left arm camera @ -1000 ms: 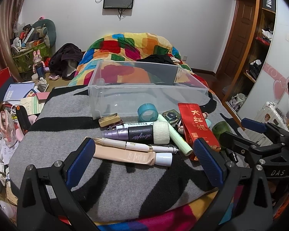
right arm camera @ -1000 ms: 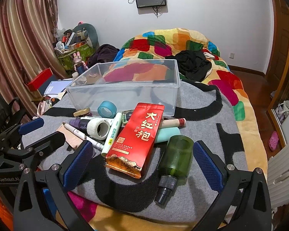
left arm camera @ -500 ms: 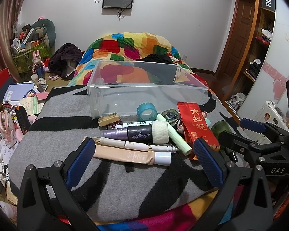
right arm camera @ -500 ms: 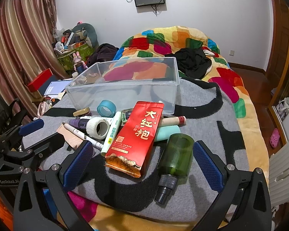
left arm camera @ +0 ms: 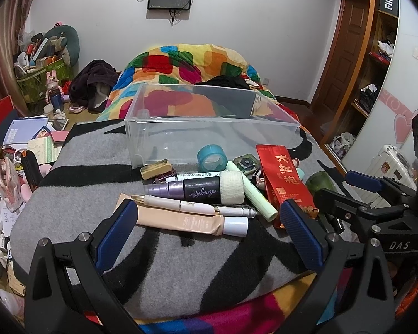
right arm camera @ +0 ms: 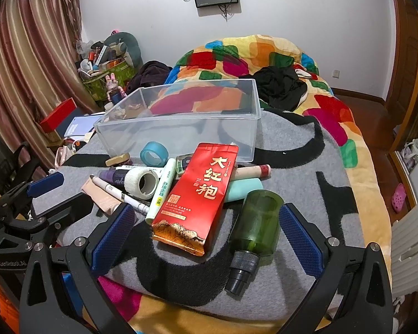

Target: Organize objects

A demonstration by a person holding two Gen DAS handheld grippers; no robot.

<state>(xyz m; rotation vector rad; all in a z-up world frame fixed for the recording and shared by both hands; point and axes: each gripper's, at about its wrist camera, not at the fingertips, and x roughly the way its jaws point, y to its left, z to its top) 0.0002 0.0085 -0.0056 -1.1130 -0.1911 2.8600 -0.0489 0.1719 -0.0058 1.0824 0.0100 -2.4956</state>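
On the grey-and-black blanket (left arm camera: 78,194) at the bed's foot, left to right: left tool (left arm camera: 209,231), spread wide, empty, low before beige tube (left arm camera: 181,220) and white pen (left arm camera: 186,204); purple-black tube (left arm camera: 192,190); gauze roll (left arm camera: 231,188); blue tape (left arm camera: 211,157); red tea packet (right arm camera: 200,192); green bottle (right arm camera: 257,224), on its side between the spread, empty right tool (right arm camera: 204,233). Behind the heap: clear bin (right arm camera: 181,128), empty. Risk: round bottle rolling off the blanket edge if nudged; tubes overlapping, one pick likely dragging neighbours.
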